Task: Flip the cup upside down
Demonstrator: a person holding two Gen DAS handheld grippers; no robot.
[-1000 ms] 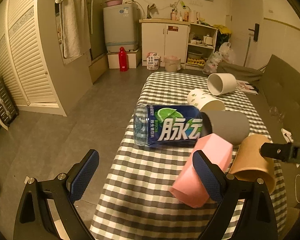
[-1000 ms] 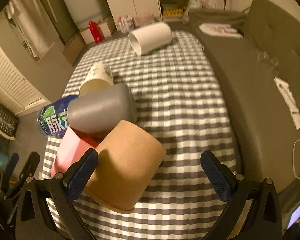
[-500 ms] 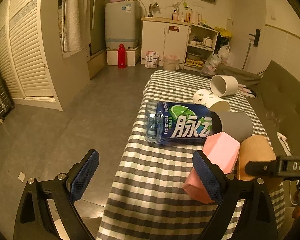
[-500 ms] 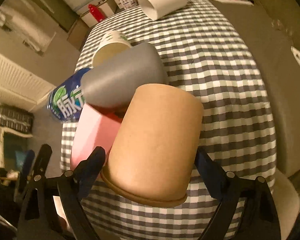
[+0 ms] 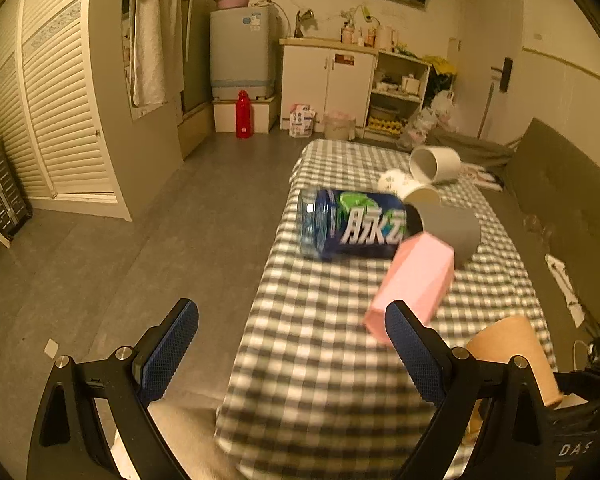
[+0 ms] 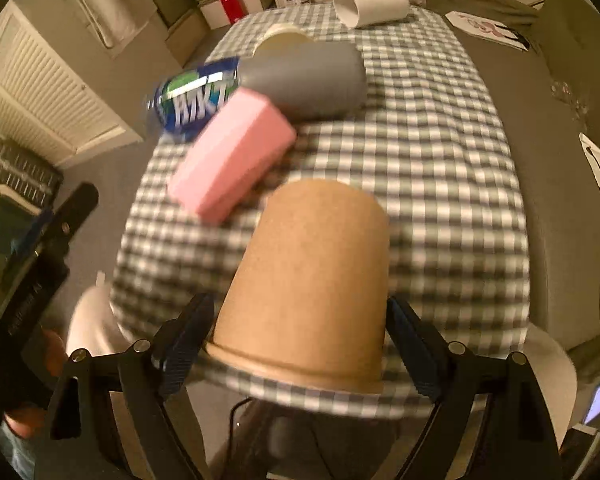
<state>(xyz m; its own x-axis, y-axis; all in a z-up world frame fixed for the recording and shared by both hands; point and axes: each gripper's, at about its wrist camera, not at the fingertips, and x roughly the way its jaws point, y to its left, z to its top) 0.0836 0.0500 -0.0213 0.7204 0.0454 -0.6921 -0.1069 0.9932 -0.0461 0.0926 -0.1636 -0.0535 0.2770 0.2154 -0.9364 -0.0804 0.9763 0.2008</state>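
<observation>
At the lower centre of the right view, the right tool [image 6: 300, 340] is clamped on the brown cup [image 6: 308, 276], lifted off the checked desk [image 6: 440, 160] and seemingly mid-turn, not yet set down; the left tool [image 5: 292, 344] hangs apart, empty.

A: What do my views fail to show?

B: My brown cup [image 6: 308, 280] hides the checked cloth [image 6: 440, 152] behind it. The bottle [image 6: 192, 96] label is motion-blurred. In my left view, frame edge and finger [image 5: 416, 352] cut off the cup.
</observation>
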